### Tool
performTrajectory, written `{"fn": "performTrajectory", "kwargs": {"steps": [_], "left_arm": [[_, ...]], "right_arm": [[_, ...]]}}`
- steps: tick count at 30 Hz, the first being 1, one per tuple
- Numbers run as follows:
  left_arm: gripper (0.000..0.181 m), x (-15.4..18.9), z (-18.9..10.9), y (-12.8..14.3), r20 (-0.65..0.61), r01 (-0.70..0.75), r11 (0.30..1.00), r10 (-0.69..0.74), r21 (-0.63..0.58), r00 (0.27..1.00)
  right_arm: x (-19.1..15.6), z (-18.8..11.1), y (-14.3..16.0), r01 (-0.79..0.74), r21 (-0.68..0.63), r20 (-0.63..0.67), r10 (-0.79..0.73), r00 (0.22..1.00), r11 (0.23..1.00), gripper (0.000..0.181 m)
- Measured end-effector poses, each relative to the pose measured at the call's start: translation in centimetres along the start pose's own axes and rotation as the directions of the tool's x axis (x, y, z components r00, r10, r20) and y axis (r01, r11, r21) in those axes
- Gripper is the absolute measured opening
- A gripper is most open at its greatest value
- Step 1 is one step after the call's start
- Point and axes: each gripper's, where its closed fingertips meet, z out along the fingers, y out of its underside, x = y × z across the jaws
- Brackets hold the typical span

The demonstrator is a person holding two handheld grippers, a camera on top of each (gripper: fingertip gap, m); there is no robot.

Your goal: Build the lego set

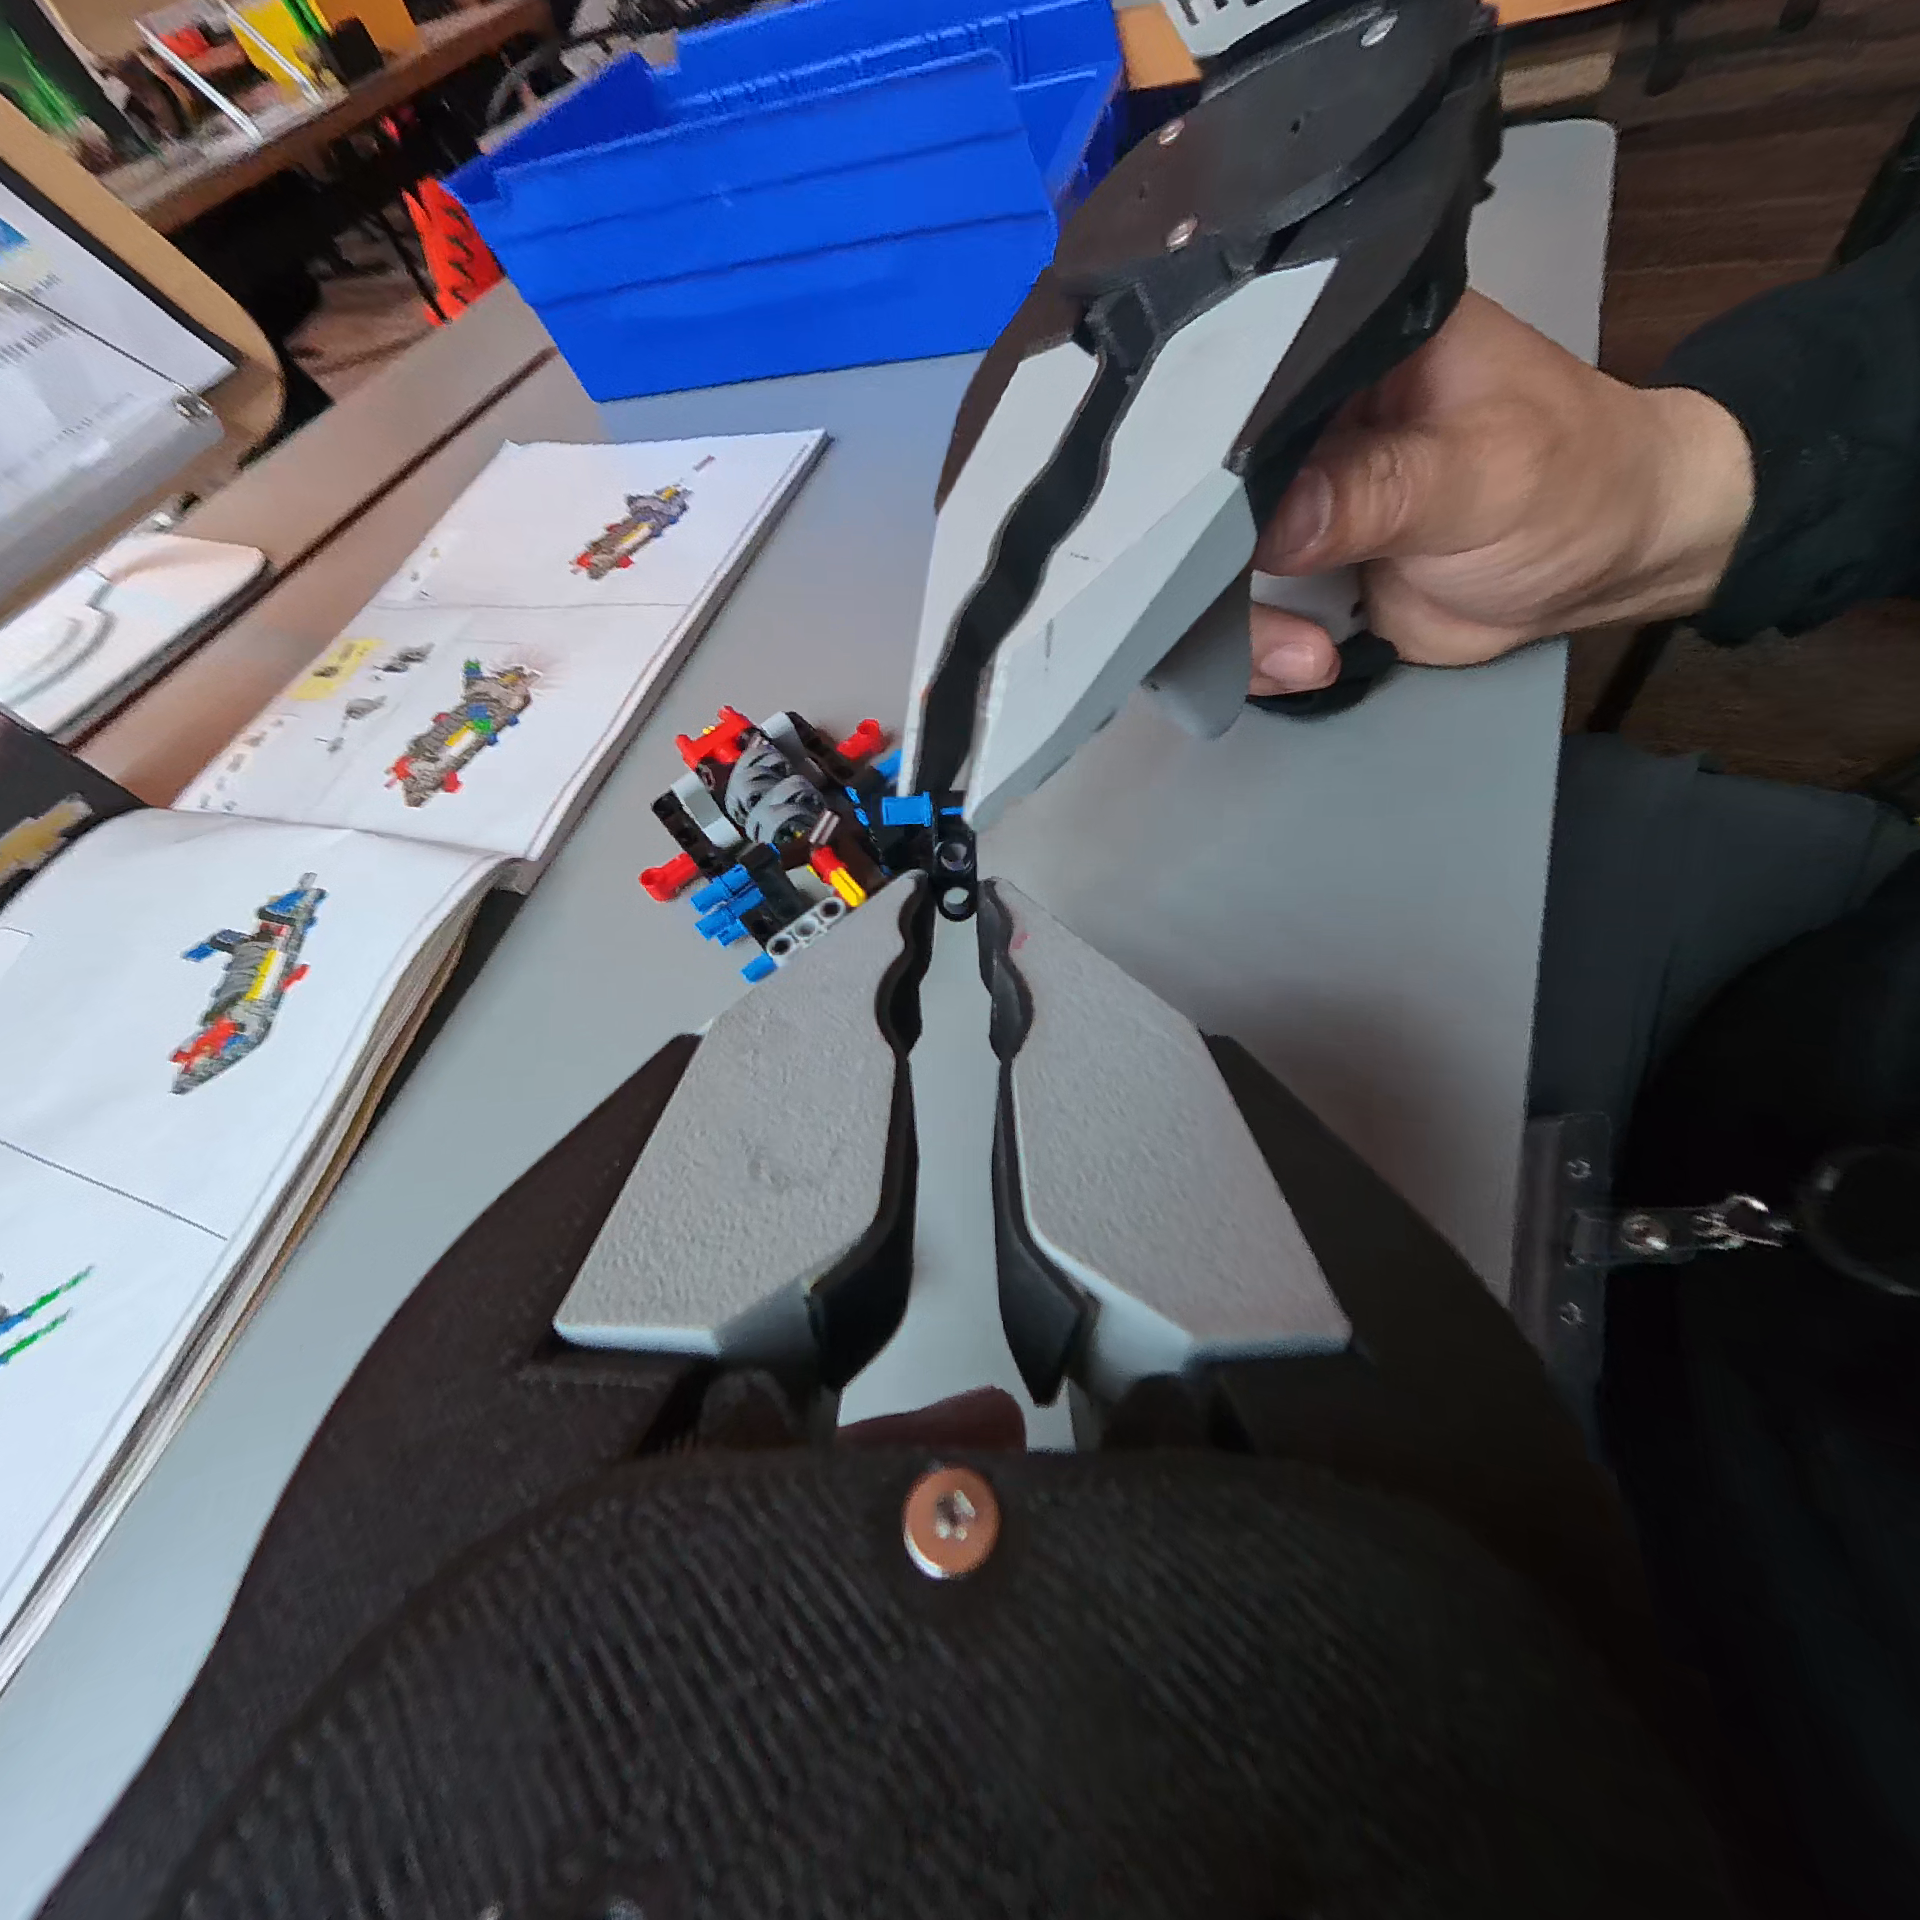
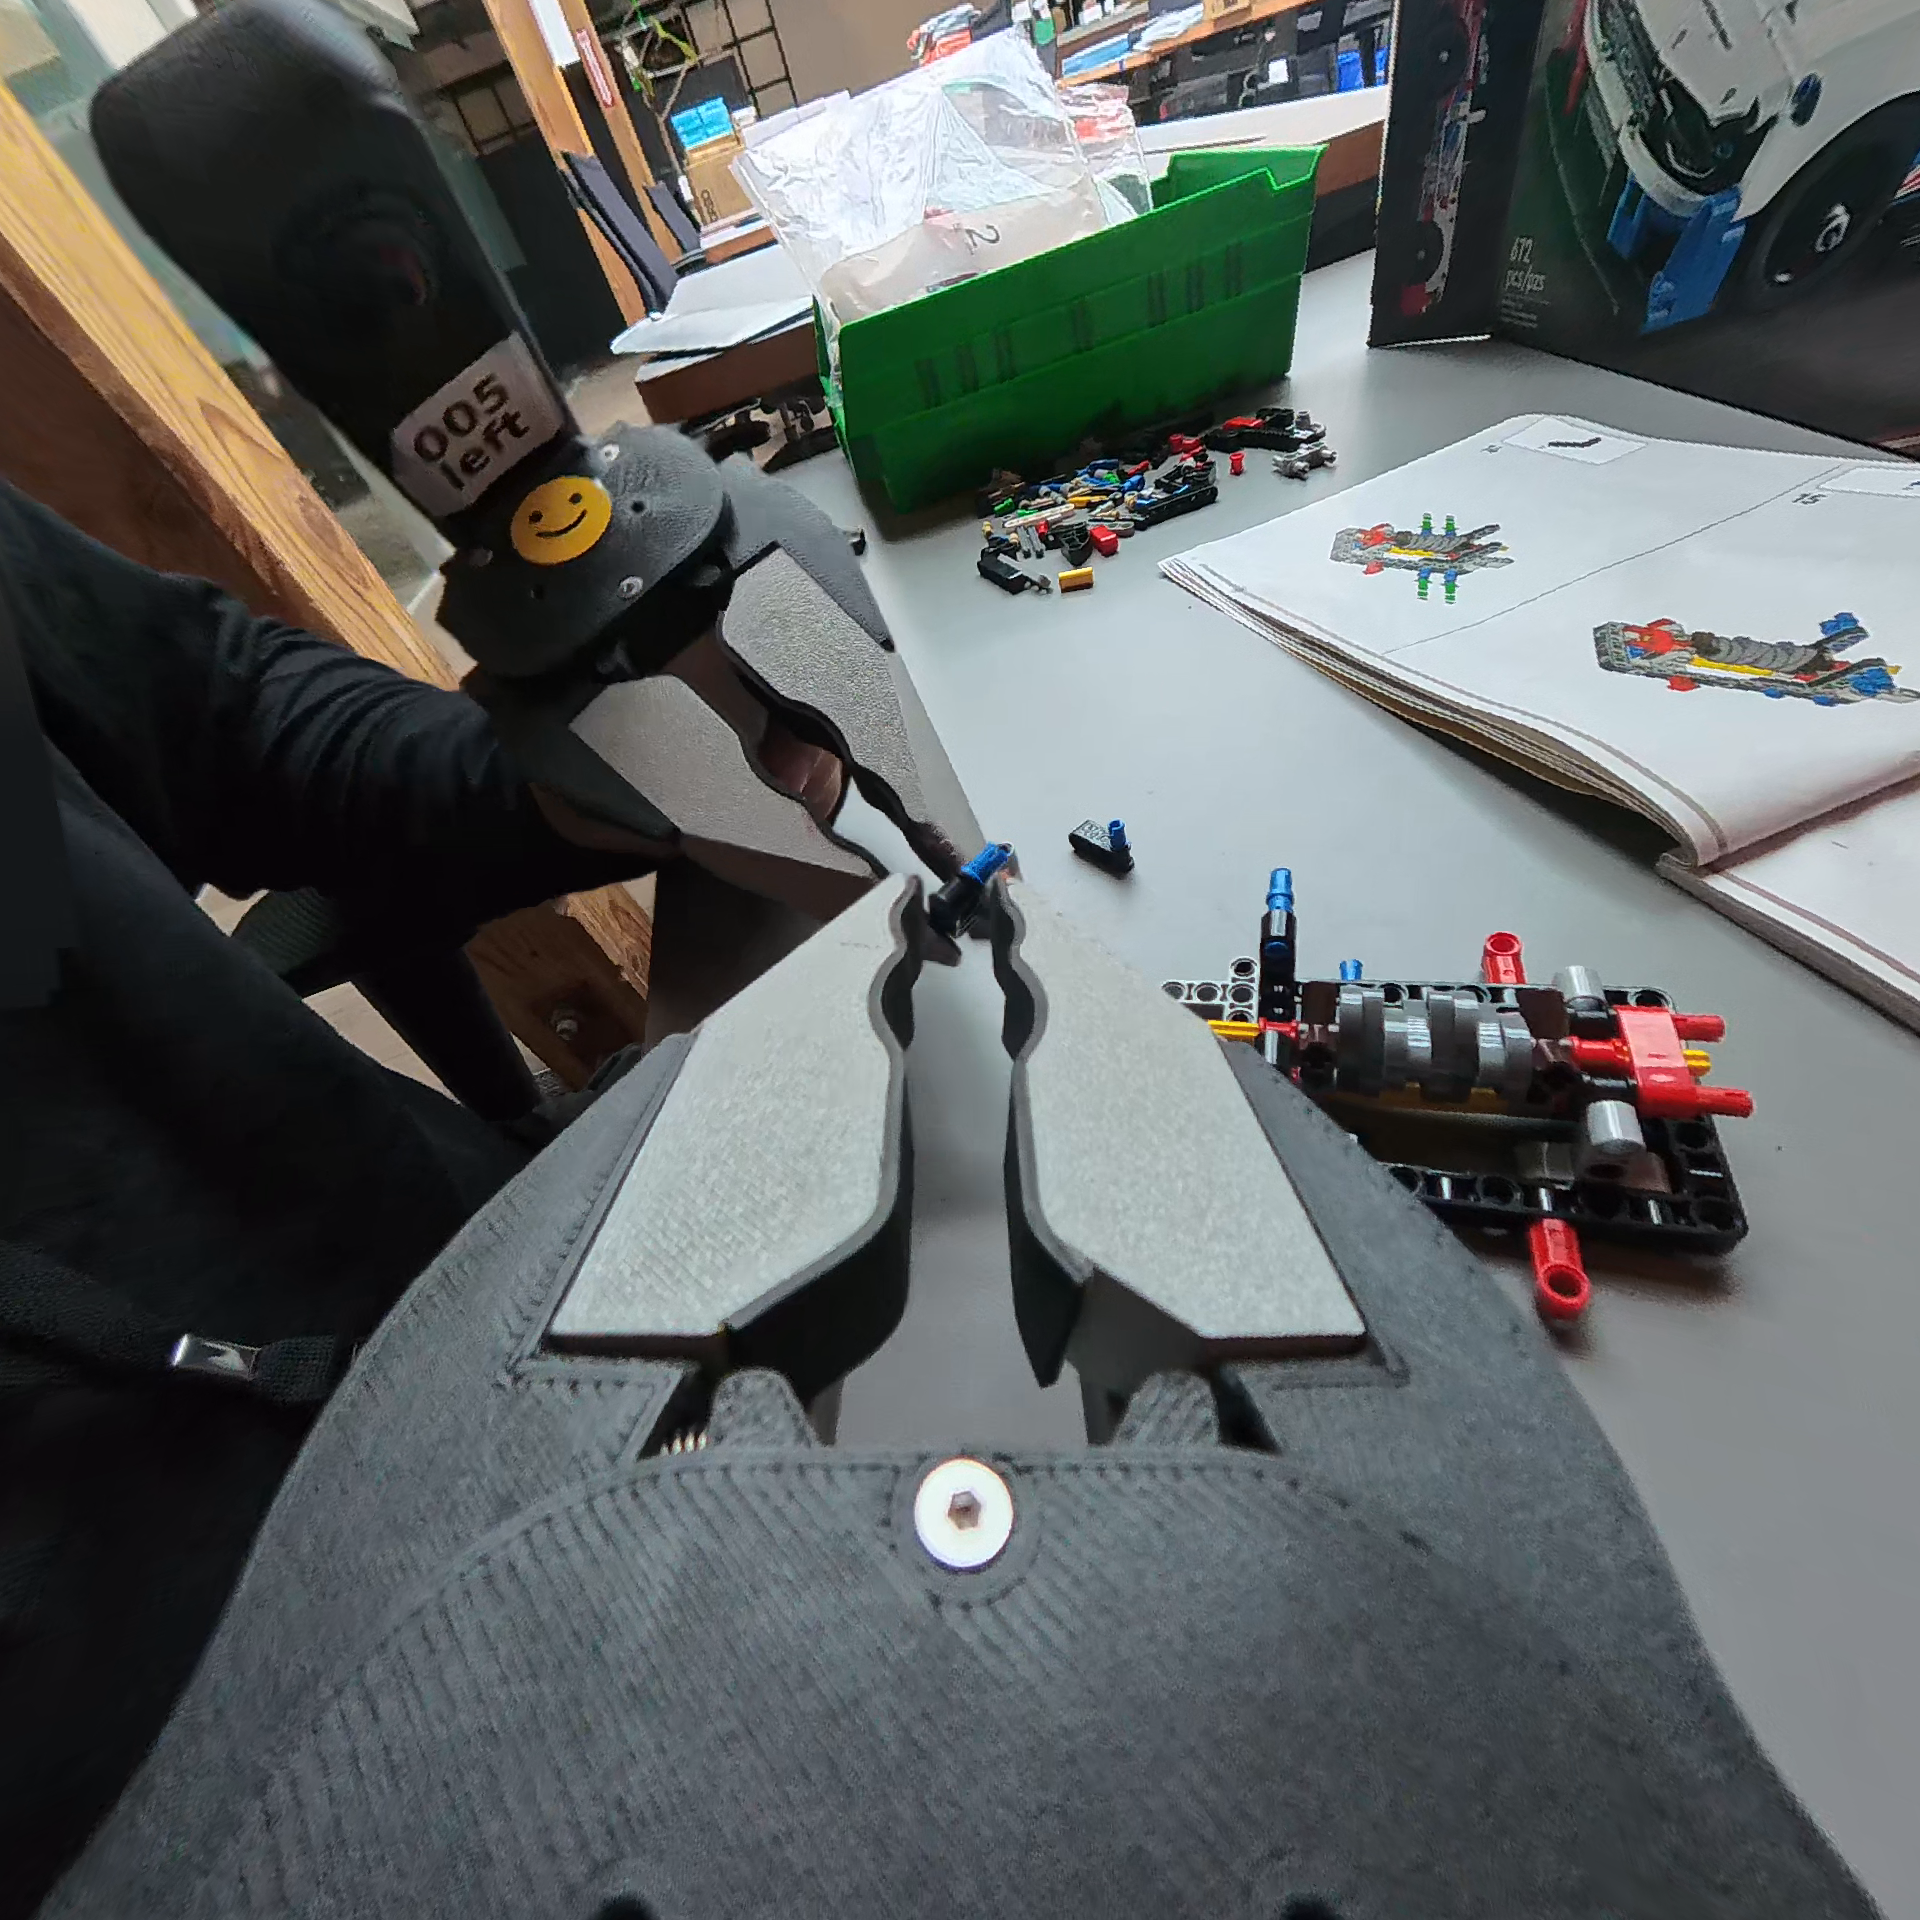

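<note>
— Left gripper (image 1: 954, 885)?
— Almost shut, pinching a small black connector (image 1: 954, 871) at the very tips, held up off the table (image 1: 1299, 935).
— Right gripper (image 2: 958, 902)?
— Tip to tip with the left one, reaching in from ahead and above in the left wrist view, with a hand (image 1: 1507, 520) round its grip. Narrowed around that same connector. Clamped or only touching: cannot tell.
— Anything on the connector?
— A blue pin (image 2: 985, 860), poking out toward the left gripper's tips.
— And the model (image 2: 1455, 1070)?
— Flat on the table. Black frame, with grey, red, blue and yellow parts. Just right of the right gripper's fingers; ahead and slightly left of the left gripper's tips, near but apart.
— Booklet (image 1: 468, 644)?
— Open, left of the left gripper, past the model. Ahead and right of the right gripper.
— Spare parts?
— One black piece with a blue pin (image 2: 1101, 840), alone on the table, just ahead-right of the right gripper's tips. A loose pile (image 2: 1122, 499) farther ahead, at the foot of a green bin (image 2: 1070, 343) with clear bags inside.
— Anything else?
— A blue bin (image 1: 779, 208) well ahead of the left gripper. The set's box (image 2: 1662, 156) upright, far ahead-right of the right gripper, behind the booklet.
</note>
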Motion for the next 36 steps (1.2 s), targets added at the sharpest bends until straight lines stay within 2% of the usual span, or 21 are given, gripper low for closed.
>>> {"fn": "performTrajectory", "kwargs": {"steps": [3, 5, 7, 9, 11, 14, 17, 19, 23, 27, 29, 33, 34, 36], "left_arm": [[0.005, 0.4, -0.4, 0.7, -0.106, 0.087, 0.992, -0.097, -0.094, 0.99], [0.005, 0.9, -0.6, 2.1, -0.187, 0.163, 0.964, -0.204, -0.211, 0.961], [0.005, 1.4, -1.0, 2.9, -0.261, 0.257, 0.92, -0.337, -0.296, 0.905], [0.005, 2.0, -1.6, 3.0, -0.33, 0.355, 0.858, -0.48, -0.372, 0.813], [0.005, 2.7, -2.4, 2.5, -0.406, 0.428, 0.795, -0.594, -0.43, 0.695], [0.005, 3.3, -3.5, 1.8, -0.482, 0.482, 0.712, -0.701, -0.511, 0.525], [0.005, 3.9, -4.2, 2.5, -0.5, 0.456, 0.67, -0.741, -0.586, 0.448], [0.005, 4.3, -4.4, 2.7, -0.499, 0.443, 0.651, -0.758, -0.616, 0.42], [0.005, 5.2, -4.8, 3.0, -0.501, 0.387, 0.648, -0.757, -0.656, 0.418], [0.006, 5.7, -4.8, 2.5, -0.52, 0.381, 0.659, -0.749, -0.648, 0.411], [0.005, 5.7, -4.8, 2.8, -0.512, 0.379, 0.666, -0.741, -0.643, 0.434], [0.008, 4.4, -4.9, 3.1, -0.481, 0.404, 0.69, -0.715, -0.6, 0.508], [0.016, 4.0, -5.2, 3.4, -0.468, 0.395, 0.706, -0.695, -0.587, 0.546], [0.019, 2.6, -6.0, 4.4, -0.419, 0.354, 0.751, -0.623, -0.557, 0.66]], "right_arm": [[-0.2, -0.2, 0.5, 0.08, -0.049, 0.008, -0.08, 0.997, 0.996, 0.022], [-0.5, -0.4, 1.1, 0.197, -0.124, 0.0, -0.199, 0.98, 0.973, 0.025], [-0.9, -0.3, 1.6, 0.344, -0.209, -0.017, -0.355, 0.935, 0.916, 0.028], [-1.5, 0.2, 2.3, 0.504, -0.311, -0.021, -0.536, 0.844, 0.806, 0.028], [-1.6, 0.6, 2.9, 0.634, -0.41, -0.025, -0.703, 0.711, 0.656, 0.025], [-2.2, 1.1, 3.0, 0.748, -0.468, -0.003, -0.848, 0.531, 0.47, 0.02], [-2.8, 1.5, 3.0, 0.811, -0.489, 0.04, -0.921, 0.389, 0.321, 0.025], [-3.5, 1.7, 3.2, 0.84, -0.479, 0.084, -0.939, 0.334, 0.256, 0.026], [-5.0, 2.1, 3.6, 0.862, -0.444, 0.165, -0.924, 0.345, 0.243, 0.025], [-4.8, 2.4, 4.0, 0.865, -0.465, 0.201, -0.929, 0.311, 0.19, 0.009], [-4.6, 2.6, 4.2, 0.859, -0.477, 0.202, -0.928, 0.313, 0.186, 0.007], [-3.2, 2.7, 4.0, 0.799, -0.53, 0.109, -0.912, 0.396, 0.284, 0.005], [-2.7, 2.6, 3.9, 0.774, -0.541, 0.076, -0.898, 0.434, 0.328, 0.005], [-1.7, 2.4, 3.9, 0.693, -0.554, 0.0, -0.832, 0.554, 0.461, 0.005]]}}
